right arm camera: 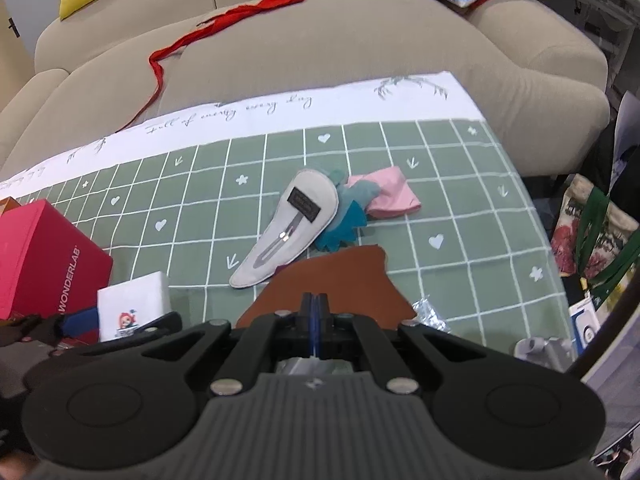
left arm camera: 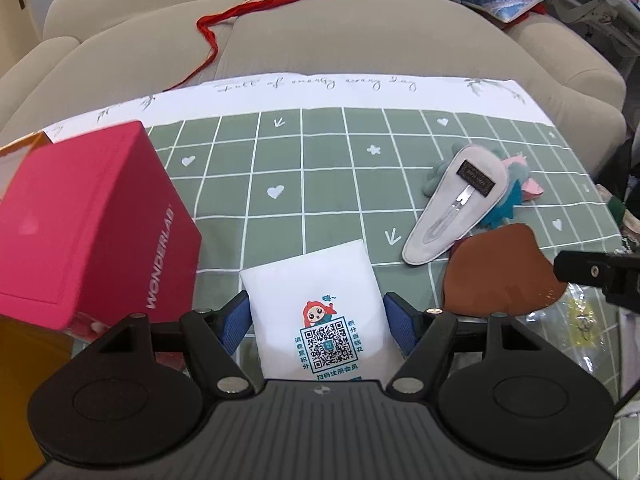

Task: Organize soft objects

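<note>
A white tissue pack with a QR code lies on the green checked cloth. My left gripper is open, its blue pads either side of the pack; the pack also shows in the right wrist view. A grey felt hair clip lies on teal and pink felt pieces. A brown felt piece lies in front of it. My right gripper is shut over the near edge of the brown felt; I cannot tell whether it pinches it.
A pink WONDERLAB box stands at the left, beside an orange box. A red ribbon lies on the beige sofa behind. Crinkled clear wrappers lie at the right. Bags stand beyond the cloth's right edge.
</note>
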Demonstrator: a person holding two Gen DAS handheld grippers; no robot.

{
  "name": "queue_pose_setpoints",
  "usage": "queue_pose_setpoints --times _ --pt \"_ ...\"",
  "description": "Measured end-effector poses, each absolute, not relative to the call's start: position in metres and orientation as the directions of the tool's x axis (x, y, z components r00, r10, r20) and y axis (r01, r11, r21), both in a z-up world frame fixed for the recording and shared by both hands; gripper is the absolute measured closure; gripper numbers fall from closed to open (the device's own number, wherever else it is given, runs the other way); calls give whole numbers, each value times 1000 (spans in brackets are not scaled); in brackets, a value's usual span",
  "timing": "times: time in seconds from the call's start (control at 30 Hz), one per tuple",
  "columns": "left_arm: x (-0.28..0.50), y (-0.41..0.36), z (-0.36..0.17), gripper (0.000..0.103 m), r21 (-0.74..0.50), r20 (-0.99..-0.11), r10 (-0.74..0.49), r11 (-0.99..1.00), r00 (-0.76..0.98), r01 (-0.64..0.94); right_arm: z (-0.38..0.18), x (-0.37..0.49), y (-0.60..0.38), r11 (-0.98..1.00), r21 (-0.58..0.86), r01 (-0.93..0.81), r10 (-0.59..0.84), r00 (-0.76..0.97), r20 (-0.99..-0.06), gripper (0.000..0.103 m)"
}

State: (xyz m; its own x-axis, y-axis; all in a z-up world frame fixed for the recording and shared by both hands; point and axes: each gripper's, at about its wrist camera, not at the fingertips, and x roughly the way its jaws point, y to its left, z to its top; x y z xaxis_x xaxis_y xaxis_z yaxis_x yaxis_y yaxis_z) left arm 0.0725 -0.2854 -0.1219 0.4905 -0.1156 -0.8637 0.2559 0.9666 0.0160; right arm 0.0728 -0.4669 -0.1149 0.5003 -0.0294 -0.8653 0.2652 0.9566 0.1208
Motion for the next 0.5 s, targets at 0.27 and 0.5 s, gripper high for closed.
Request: queue_pose_setpoints --times 0.27,0.5 --pt "59 -273 -91 22 -27 -836 -204 942 509 334 -94 64 -477 939 156 306 -39 547 -836 103" --pt "48 -245 -53 22 -71 -796 -277 926 538 372 -72 55 -476 926 243 288 25 595 -803 103"
